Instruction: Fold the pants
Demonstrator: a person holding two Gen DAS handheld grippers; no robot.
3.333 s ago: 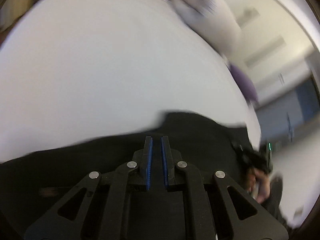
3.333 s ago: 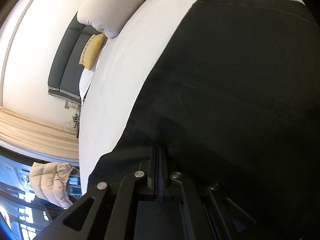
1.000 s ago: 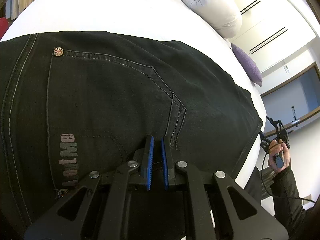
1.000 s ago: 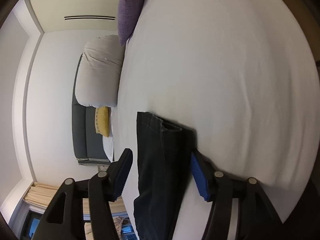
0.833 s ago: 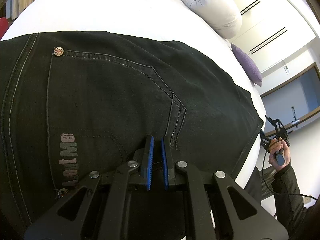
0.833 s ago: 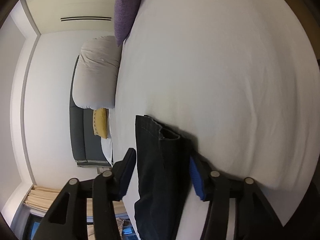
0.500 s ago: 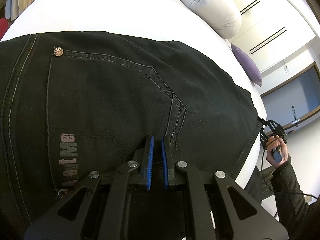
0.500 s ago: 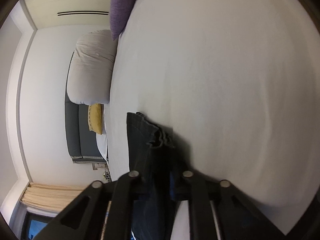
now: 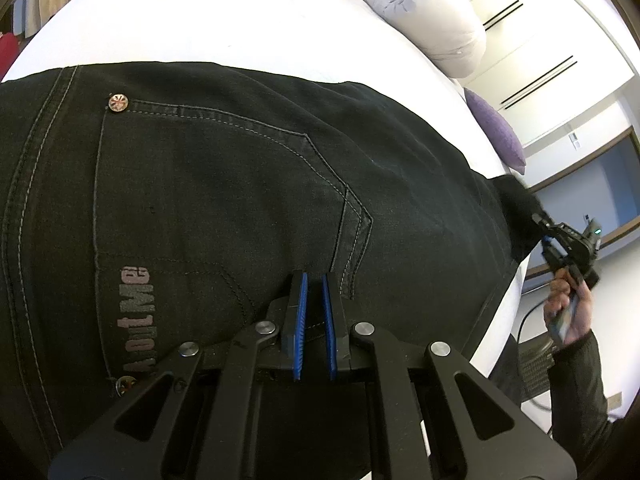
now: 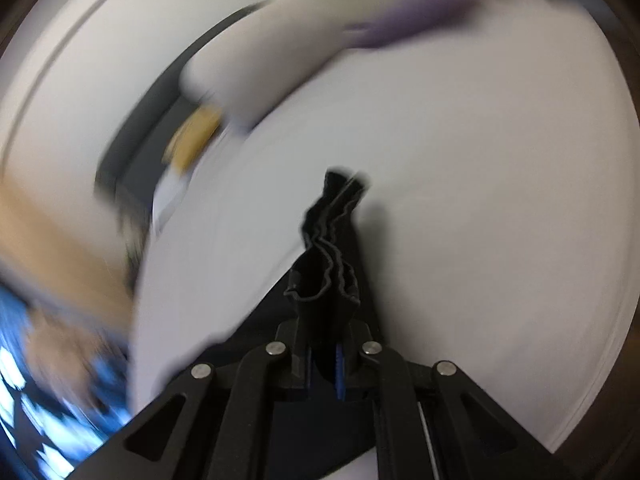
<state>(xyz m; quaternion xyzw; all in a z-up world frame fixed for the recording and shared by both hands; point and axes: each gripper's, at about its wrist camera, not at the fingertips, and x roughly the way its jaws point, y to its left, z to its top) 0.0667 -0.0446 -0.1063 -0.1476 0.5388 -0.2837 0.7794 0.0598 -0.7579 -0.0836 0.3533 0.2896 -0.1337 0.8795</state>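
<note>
Black jeans (image 9: 224, 200) lie flat on a white bed (image 9: 200, 20), back pocket and a grey printed logo facing up. My left gripper (image 9: 313, 280) rests on the seat of the jeans below the pocket, jaws nearly closed with a narrow gap and no cloth visibly between them. My right gripper (image 10: 324, 340) is shut on the bunched hem end of the jeans (image 10: 330, 248) and holds it lifted above the sheet. It also shows at the far right of the left wrist view (image 9: 568, 240), in the person's hand.
A rolled white duvet (image 9: 424, 12) and a purple pillow (image 9: 496, 132) lie at the head of the bed. The bed's right edge (image 9: 504, 320) runs beside the person's arm. The right wrist view is blurred by motion.
My right gripper closed on the hem end of the jeans and is now lifting and swinging it. My left gripper and the seat of the jeans have stayed still.
</note>
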